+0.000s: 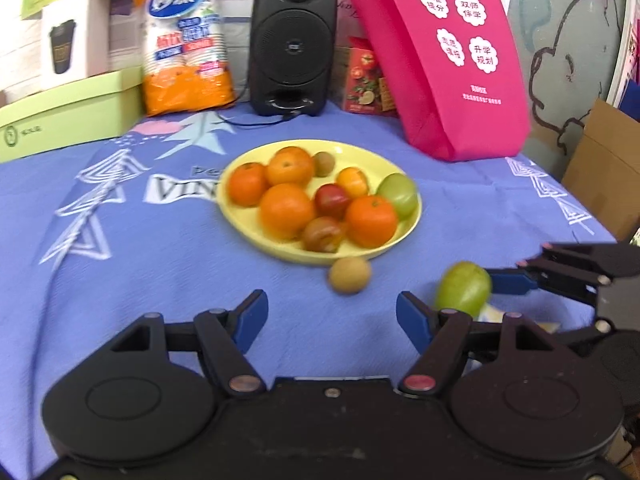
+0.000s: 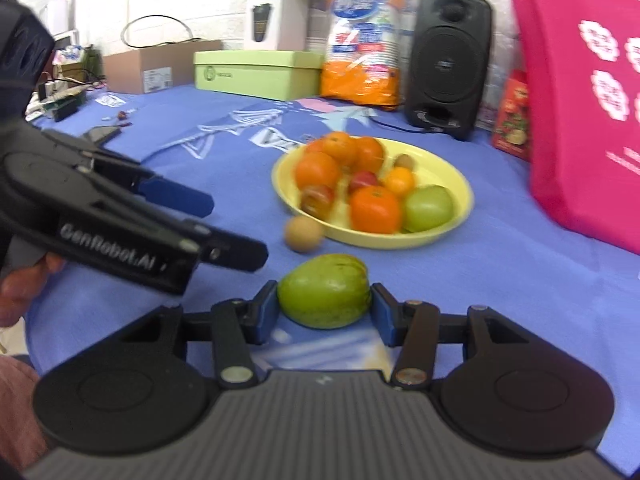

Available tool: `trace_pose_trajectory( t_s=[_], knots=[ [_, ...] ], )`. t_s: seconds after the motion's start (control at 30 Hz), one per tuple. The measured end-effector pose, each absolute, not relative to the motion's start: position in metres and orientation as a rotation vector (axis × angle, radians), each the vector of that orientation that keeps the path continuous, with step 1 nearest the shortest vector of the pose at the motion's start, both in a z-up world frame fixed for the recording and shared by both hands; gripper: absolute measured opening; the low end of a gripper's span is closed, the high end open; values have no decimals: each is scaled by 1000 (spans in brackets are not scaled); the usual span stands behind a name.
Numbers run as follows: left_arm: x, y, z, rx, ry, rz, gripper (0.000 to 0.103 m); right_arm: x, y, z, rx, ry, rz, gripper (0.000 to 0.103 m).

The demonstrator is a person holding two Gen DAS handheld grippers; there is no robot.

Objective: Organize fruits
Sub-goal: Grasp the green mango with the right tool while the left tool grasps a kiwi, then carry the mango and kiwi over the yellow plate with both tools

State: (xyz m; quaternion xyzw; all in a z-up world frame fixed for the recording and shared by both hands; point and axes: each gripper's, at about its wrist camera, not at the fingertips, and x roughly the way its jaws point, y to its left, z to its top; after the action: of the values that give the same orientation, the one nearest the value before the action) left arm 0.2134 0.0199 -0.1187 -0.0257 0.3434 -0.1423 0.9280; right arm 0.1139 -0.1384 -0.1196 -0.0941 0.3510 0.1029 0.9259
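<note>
A yellow plate (image 1: pixel 244 216) (image 2: pixel 460 176) holds several oranges, red fruits, a small brown fruit and a green fruit (image 1: pixel 398 194) (image 2: pixel 429 208). A small brown round fruit (image 1: pixel 350 275) (image 2: pixel 303 234) lies on the cloth just in front of the plate. My right gripper (image 2: pixel 325 310) (image 1: pixel 516 280) is shut on a green fruit (image 2: pixel 324 290) (image 1: pixel 463 288), its blue pads against both sides, low over the cloth. My left gripper (image 1: pixel 332 316) (image 2: pixel 208 216) is open and empty, near the brown fruit.
A blue printed cloth (image 1: pixel 160 272) covers the table. At the back stand a black speaker (image 1: pixel 292 44), a pink bag (image 1: pixel 448 56), an orange-and-white cup pack (image 1: pixel 186 40), a light green box (image 1: pixel 68 116) and a red carton (image 1: pixel 366 76). The table edge runs at right.
</note>
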Motion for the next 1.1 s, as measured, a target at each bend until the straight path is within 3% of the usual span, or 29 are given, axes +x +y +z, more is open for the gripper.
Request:
trace_pose_trajectory(
  t_s=[0.17, 0.23, 0.37, 0.43, 0.5, 1.1],
  knots=[
    [233, 4, -129, -48, 704, -252, 64, 100, -167, -118, -145, 721, 162, 48],
    [239, -1, -134, -52, 705, -239, 57, 98, -171, -119, -123, 716, 164, 48],
    [242, -6, -139, -59, 695, -223, 54, 98, -169, -121, -136, 710, 160, 48],
    [243, -6, -139, -48, 694, -223, 33, 99, -168, -121, -133, 708, 159, 49],
    [244, -3, -139, -68, 700, -229, 26, 100, -168, -122, -131, 705, 157, 49],
    [207, 20, -118, -35, 704, -176, 26, 99, -162, -122, -131, 693, 140, 49]
  ],
)
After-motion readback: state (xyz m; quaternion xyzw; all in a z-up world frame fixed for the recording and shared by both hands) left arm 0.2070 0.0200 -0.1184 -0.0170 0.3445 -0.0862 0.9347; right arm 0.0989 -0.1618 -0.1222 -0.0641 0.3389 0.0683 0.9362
